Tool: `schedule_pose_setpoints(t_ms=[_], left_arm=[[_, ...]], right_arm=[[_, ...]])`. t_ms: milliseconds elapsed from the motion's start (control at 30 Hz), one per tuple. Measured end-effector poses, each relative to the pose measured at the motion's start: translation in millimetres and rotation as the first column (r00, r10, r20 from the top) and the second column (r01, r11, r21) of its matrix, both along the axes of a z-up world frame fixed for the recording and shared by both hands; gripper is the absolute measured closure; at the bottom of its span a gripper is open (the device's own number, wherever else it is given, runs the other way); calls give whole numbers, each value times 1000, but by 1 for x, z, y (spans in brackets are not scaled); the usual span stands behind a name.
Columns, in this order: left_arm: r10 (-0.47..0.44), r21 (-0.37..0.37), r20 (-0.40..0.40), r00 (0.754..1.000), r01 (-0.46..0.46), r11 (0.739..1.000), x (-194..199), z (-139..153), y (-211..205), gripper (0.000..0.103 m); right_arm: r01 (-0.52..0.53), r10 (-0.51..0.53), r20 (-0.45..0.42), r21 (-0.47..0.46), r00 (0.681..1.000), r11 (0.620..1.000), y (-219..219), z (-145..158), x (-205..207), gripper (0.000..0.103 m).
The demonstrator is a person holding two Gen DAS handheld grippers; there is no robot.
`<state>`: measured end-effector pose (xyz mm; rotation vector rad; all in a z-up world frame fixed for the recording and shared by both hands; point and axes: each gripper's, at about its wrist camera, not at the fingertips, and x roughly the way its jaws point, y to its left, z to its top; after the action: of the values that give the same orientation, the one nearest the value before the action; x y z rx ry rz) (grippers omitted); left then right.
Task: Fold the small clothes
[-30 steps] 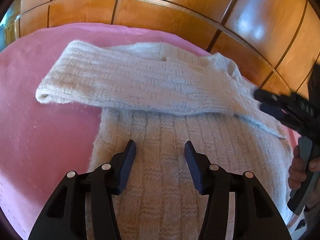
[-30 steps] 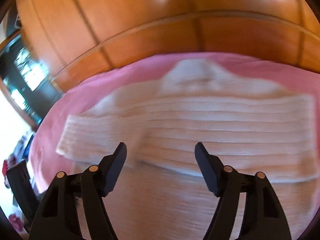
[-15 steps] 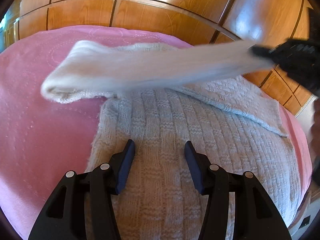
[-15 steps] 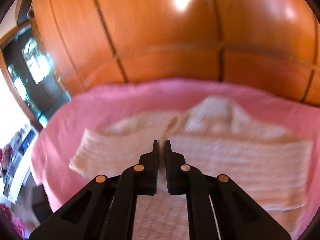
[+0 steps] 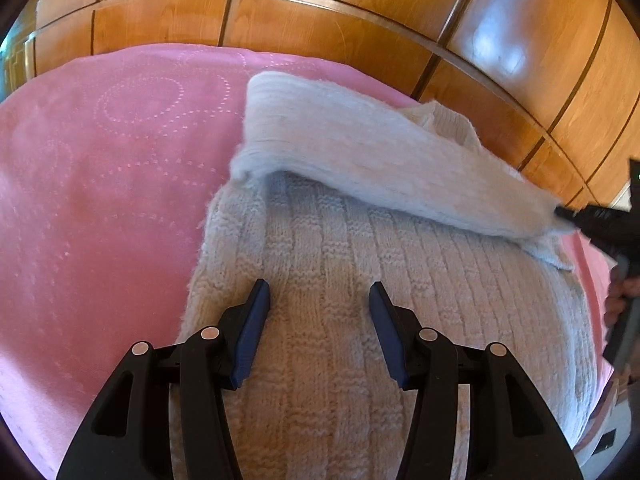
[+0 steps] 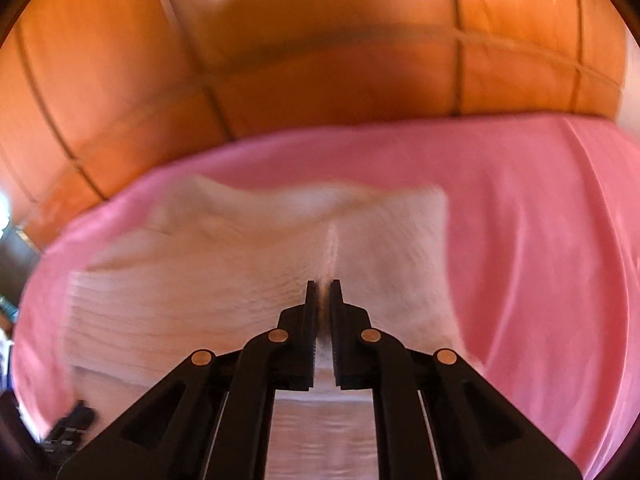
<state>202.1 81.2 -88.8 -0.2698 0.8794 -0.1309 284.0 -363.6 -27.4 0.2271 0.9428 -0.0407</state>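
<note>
A pink bedspread [image 5: 100, 184] with dotted circles covers the surface in front of glossy wood panelling [image 5: 360, 12]. On it lies a cream knitted sweater [image 5: 340, 340]. The left gripper [image 5: 318, 296] hovers over its body, its 2 jaws spread with nothing between them. A sleeve [image 5: 380, 160] lies folded across the sweater toward the right, where the right gripper [image 6: 323, 286] pinches its knit, jaws pressed together.
</note>
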Motion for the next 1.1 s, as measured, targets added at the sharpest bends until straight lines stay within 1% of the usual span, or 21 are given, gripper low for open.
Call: schedule_pose_setpoints(t_ms=[33, 67, 100, 133, 167, 233, 267, 300, 433, 600, 633, 700, 733, 767, 800, 833, 867, 900, 967, 1033, 1100], left_arm=[[-6, 7, -7, 1000, 6, 1000, 0, 1, 1, 52], [-9, 9, -10, 1000, 9, 1000, 0, 0, 1, 52], [-9, 11, -14, 1000, 9, 1000, 0, 0, 2, 52], [-10, 17, -23, 1000, 10, 1000, 0, 1, 3, 52], [-8, 21, -31, 999, 9, 1000, 0, 3, 3, 52], [9, 21, -42, 999, -9, 1000, -2, 11, 5, 52], [17, 18, -38, 999, -16, 1000, -2, 15, 6, 52], [24, 16, -23, 999, -24, 1000, -3, 22, 7, 52], [6, 0, 51, 999, -6, 1000, 4, 43, 3, 52], [-24, 17, 83, 996, 23, 1000, 48, 52, -16, 52], [-21, 9, 78, 997, 20, 1000, 60, 50, -17, 52], [6, -7, 46, 999, -6, 1000, 81, 41, -15, 52], [22, -3, 24, 999, -22, 1000, 90, 33, -12, 52], [38, 4, 0, 999, -38, 999, 97, 26, -8, 52], [63, 3, -44, 997, -63, 998, 106, 13, -1, 52], [69, -10, -64, 996, -70, 997, 110, 4, 4, 54], [64, -37, -46, 997, -66, 997, 109, -4, 10, 54], [60, -35, -36, 998, -61, 998, 107, -3, 11, 56], [60, -18, -35, 998, -61, 998, 103, 1, 10, 56], [68, -29, -39, 997, -69, 997, 99, 8, 11, 56], [96, -53, -15, 995, -97, 994, 98, 22, 19, 56]], right_arm=[[20, -21, -27, -17, 999, 1000, -5, -11, 0, 98], [30, -30, -44, -13, 999, 999, -10, -19, 1, 98], [34, -34, -50, 8, 998, 999, -15, -27, 1, 98], [35, -34, -39, 26, 999, 999, -21, -28, -1, 97], [36, -35, -32, 41, 999, 999, -23, -26, -3, 95], [34, -32, -17, 79, 999, 996, -29, -23, -6, 79], [24, -24, -2, 92, 1000, 996, -31, -18, -10, 59], [18, -19, 17, 91, 1000, 996, -29, -12, -14, 52], [-58, 50, 81, 100, 995, 993, -15, 10, -29, 51], [-126, 121, 80, 56, 989, 990, 13, 9, -14, 46], [-132, 128, 75, 49, 989, 990, 16, 7, -11, 45], [-149, 147, 56, 35, 988, 988, 23, -1, 1, 39], [-153, 152, 42, 17, 987, 988, 24, -6, 7, 38], [-152, 152, 31, 2, 988, 988, 25, -13, 10, 33], [-152, 152, 18, -9, 988, 988, 26, -22, 12, 29], [-157, 158, 17, -12, 987, 987, 27, -30, 12, 26], [-172, 173, 38, -30, 984, 985, 31, -38, 9, 22], [-177, 179, 52, -50, 982, 983, 34, -40, 5, 19], [-189, 194, 49, -85, 980, 978, 40, -41, 6, 15], [-192, 197, 51, -77, 979, 978, 39, -44, 7, 14], [-192, 196, 55, -69, 979, 979, 37, -44, 6, 13]])
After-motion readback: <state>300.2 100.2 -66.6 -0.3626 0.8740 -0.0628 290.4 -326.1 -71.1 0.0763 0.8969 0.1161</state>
